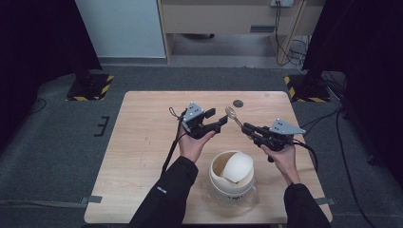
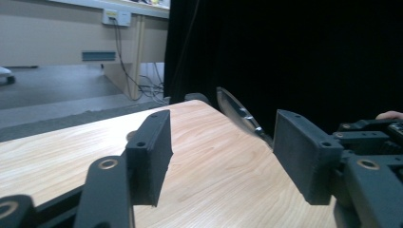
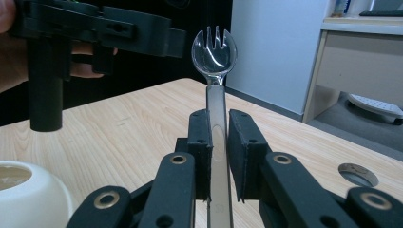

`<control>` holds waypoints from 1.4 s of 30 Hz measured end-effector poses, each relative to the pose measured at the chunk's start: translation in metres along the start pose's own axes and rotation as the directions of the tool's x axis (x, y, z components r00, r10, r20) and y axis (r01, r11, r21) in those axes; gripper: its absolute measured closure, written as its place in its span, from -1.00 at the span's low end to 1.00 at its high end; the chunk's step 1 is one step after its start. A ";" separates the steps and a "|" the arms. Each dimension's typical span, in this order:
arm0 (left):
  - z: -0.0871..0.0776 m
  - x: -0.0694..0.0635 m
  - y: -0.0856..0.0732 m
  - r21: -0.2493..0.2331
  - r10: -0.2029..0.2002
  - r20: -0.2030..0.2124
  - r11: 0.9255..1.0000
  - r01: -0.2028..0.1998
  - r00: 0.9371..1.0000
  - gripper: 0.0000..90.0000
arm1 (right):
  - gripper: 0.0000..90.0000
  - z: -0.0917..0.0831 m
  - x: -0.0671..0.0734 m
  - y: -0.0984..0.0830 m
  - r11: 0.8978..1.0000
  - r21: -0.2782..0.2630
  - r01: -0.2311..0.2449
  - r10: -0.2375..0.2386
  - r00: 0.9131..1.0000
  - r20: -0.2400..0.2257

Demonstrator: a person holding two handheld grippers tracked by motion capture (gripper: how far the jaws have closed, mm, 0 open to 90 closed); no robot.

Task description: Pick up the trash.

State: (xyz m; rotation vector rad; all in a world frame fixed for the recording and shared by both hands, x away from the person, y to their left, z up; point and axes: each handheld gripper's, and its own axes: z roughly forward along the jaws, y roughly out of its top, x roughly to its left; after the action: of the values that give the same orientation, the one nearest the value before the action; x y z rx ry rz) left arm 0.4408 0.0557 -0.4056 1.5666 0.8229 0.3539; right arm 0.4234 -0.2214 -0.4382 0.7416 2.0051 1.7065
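A clear plastic spork [image 1: 232,114] points up and away from me, and my right gripper [image 1: 248,129] is shut on its handle. In the right gripper view the pads clamp the handle [image 3: 219,142] and the tined head [image 3: 214,50] stands above them. My left gripper [image 1: 221,124] is just left of the spork's head, held above the table with its jaws apart. In the left gripper view the spork [image 2: 237,111] shows edge-on beyond the two open pads [image 2: 154,147], which touch nothing. That left gripper [image 3: 142,35] also hangs at the upper left of the right gripper view.
A white round container [image 1: 232,172] with a white lid tilted inside it stands near the table's front edge, between my forearms; its rim [image 3: 28,190] shows in the right gripper view. A small dark disc [image 1: 237,103] lies near the wooden table's [image 1: 142,156] far edge.
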 end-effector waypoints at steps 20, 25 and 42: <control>0.019 0.002 -0.010 0.039 -0.157 0.095 0.987 0.154 0.983 0.57 | 0.78 0.007 0.006 -0.006 1.000 0.026 0.005 -0.003 0.998 -0.055; 0.017 0.001 -0.008 0.042 -0.188 0.120 0.982 0.184 0.975 0.81 | 0.78 0.010 0.008 -0.009 0.999 0.045 0.010 -0.007 0.998 -0.063; -0.048 0.015 0.018 -0.038 -0.060 0.068 0.997 0.063 0.996 0.89 | 0.22 -0.012 -0.015 -0.021 0.994 0.079 -0.071 0.061 0.992 0.114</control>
State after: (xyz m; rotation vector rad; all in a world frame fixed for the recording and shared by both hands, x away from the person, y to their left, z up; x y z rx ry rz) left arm 0.4258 0.1013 -0.3828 1.5043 0.8054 0.2706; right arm 0.4248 -0.2421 -0.4578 0.9206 2.0049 1.5883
